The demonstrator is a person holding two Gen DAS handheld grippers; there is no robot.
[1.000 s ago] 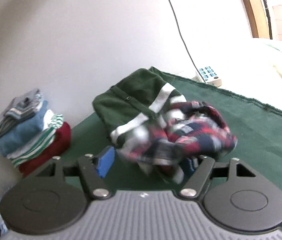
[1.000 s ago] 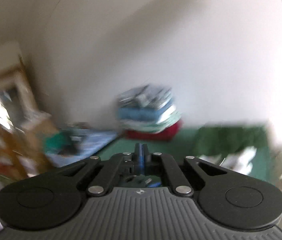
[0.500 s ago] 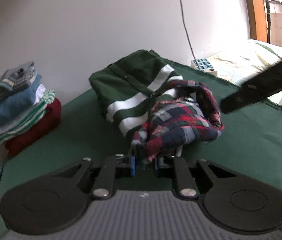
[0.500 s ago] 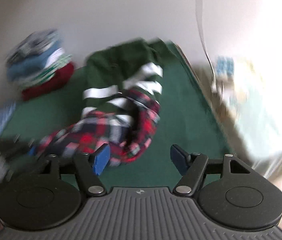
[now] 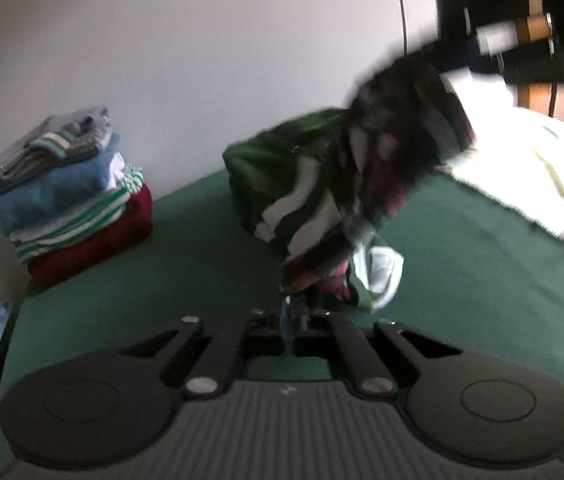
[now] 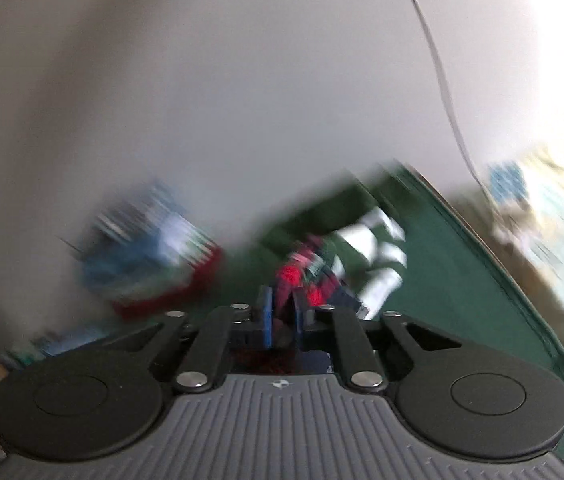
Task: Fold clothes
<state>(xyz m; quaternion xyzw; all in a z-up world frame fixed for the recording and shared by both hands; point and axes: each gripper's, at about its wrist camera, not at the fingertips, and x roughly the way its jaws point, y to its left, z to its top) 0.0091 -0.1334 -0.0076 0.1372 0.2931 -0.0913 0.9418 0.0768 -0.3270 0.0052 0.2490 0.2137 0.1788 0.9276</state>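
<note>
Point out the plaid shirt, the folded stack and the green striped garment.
plaid shirt (image 5: 394, 168): left wrist view, its lifted, blurred middle.
folded stack (image 5: 69, 196): left wrist view, the blue layer.
green striped garment (image 5: 282, 168): left wrist view, its dark green upper part.

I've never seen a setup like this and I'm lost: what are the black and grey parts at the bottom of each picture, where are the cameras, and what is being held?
There is no robot. A person holds a two-finger gripper in each hand, and a camera on each looks forward along its fingers, so each picture shows one tool's own view.

The left gripper is shut on the red and navy plaid shirt; the right gripper is closing on it too, with cloth between its jaws.

On the dark green cloth surface lie a rumpled green garment with white stripes and a neat stack of folded clothes by the white wall.
</note>
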